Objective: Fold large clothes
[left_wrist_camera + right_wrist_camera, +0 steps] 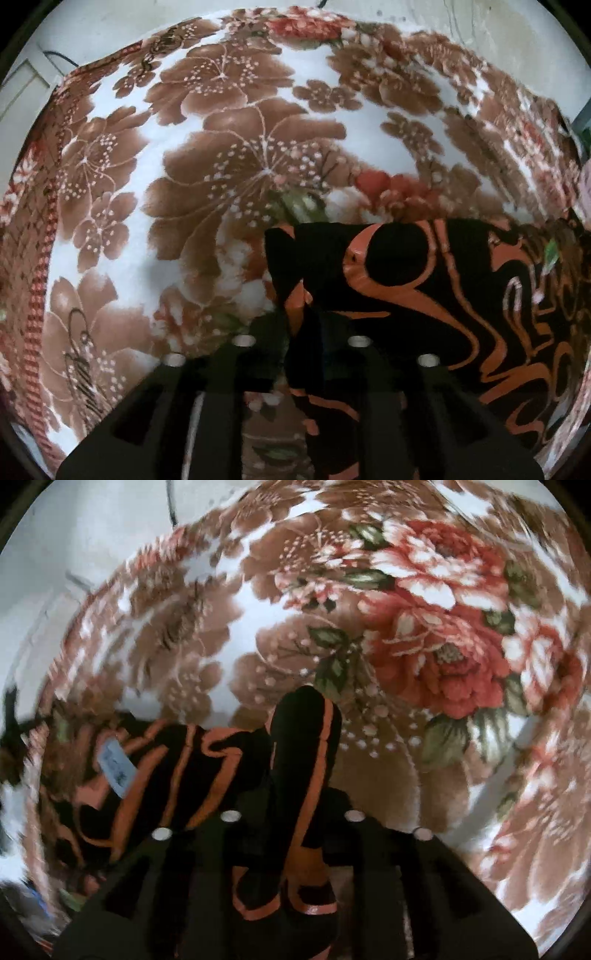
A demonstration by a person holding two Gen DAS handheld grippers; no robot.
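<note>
A black garment with orange swirls (424, 280) hangs over a floral blanket. My left gripper (299, 332) is shut on its left corner, the cloth bunched between the fingers. The garment stretches right from there. In the right wrist view the same garment (177, 775) stretches left, with a pale blue label (118, 770) on it. My right gripper (291, 812) is shut on a folded strip of the cloth that sticks up past the fingertips. Both views are motion-blurred.
A white blanket with brown and red flowers (221, 158) covers the surface under both grippers; it also shows in the right wrist view (436, 635). Its braided red border (40, 280) runs down the left. A pale wall with a cable (171, 502) lies beyond.
</note>
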